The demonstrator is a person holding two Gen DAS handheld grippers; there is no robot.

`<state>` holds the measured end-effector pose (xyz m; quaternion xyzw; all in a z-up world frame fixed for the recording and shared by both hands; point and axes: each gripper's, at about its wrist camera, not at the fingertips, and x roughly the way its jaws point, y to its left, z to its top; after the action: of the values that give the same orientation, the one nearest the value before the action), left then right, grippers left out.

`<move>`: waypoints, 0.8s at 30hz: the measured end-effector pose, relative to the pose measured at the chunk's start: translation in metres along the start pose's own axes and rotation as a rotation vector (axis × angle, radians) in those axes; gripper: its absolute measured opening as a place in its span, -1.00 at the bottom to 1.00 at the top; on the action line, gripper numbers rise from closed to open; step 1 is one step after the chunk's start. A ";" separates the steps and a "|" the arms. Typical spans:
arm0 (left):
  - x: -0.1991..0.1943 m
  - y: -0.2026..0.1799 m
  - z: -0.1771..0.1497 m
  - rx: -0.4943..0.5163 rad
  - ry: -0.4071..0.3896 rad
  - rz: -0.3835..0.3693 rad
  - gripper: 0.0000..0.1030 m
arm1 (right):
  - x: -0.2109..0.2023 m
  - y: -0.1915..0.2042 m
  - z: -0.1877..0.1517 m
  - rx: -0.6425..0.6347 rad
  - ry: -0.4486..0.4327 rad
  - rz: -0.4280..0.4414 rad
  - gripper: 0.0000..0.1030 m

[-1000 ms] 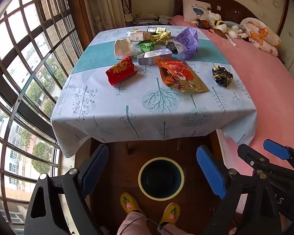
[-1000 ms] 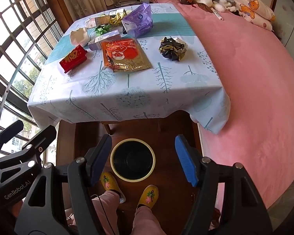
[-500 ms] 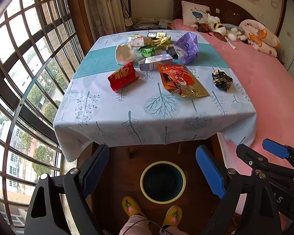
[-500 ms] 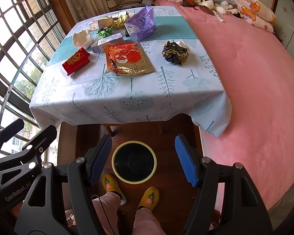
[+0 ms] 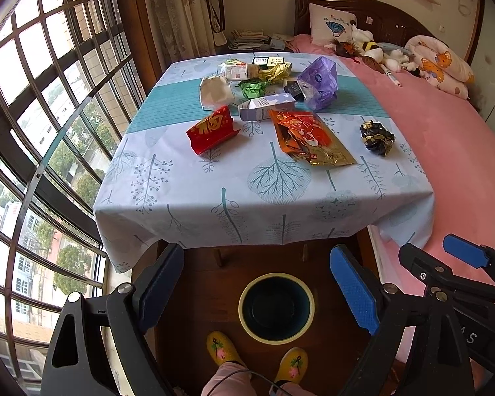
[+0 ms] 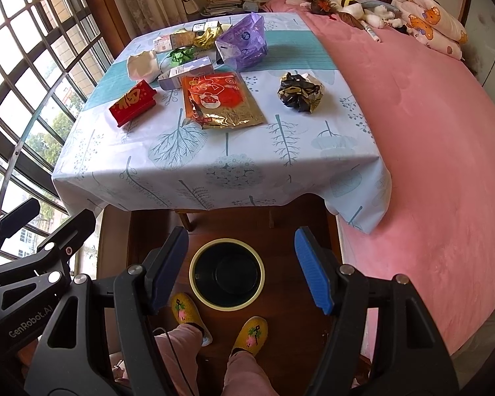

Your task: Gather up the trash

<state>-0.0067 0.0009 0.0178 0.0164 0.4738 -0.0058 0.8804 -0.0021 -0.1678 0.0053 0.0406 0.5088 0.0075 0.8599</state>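
Trash lies on a table under a pale blue tree-print cloth (image 5: 274,204) (image 6: 214,171): a red packet (image 5: 211,128) (image 6: 132,103), an orange and gold snack bag (image 5: 308,137) (image 6: 219,99), a crumpled black and gold wrapper (image 5: 377,138) (image 6: 299,91), a purple bag (image 5: 317,82) (image 6: 242,42), a small carton (image 5: 265,107), green paper (image 5: 252,87) and a white wrapper (image 5: 214,92). A dark bin with a yellow rim (image 5: 276,307) (image 6: 227,274) stands on the floor below the table's near edge. My left gripper (image 5: 257,283) and right gripper (image 6: 241,264) both hang open and empty above the bin, short of the table.
A pink bed (image 5: 462,151) with soft toys (image 5: 373,49) runs along the table's right side. A barred window (image 5: 49,99) fills the left. A person's feet in yellow slippers (image 5: 221,346) stand just behind the bin on the wooden floor.
Both views have tilted up slightly, so the table and bin sit lower in the picture. Nothing on the table has moved, and both grippers stay open.
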 end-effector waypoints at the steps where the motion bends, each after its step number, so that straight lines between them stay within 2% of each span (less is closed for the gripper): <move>1: 0.000 0.000 0.000 0.000 -0.002 0.000 0.79 | -0.001 0.001 0.000 -0.001 -0.001 0.001 0.26; 24: -0.009 0.012 0.005 -0.001 -0.021 0.009 0.78 | -0.001 0.003 0.000 0.001 0.000 0.001 0.26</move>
<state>-0.0069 0.0128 0.0288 0.0182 0.4645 -0.0020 0.8854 -0.0022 -0.1653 0.0062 0.0411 0.5088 0.0078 0.8599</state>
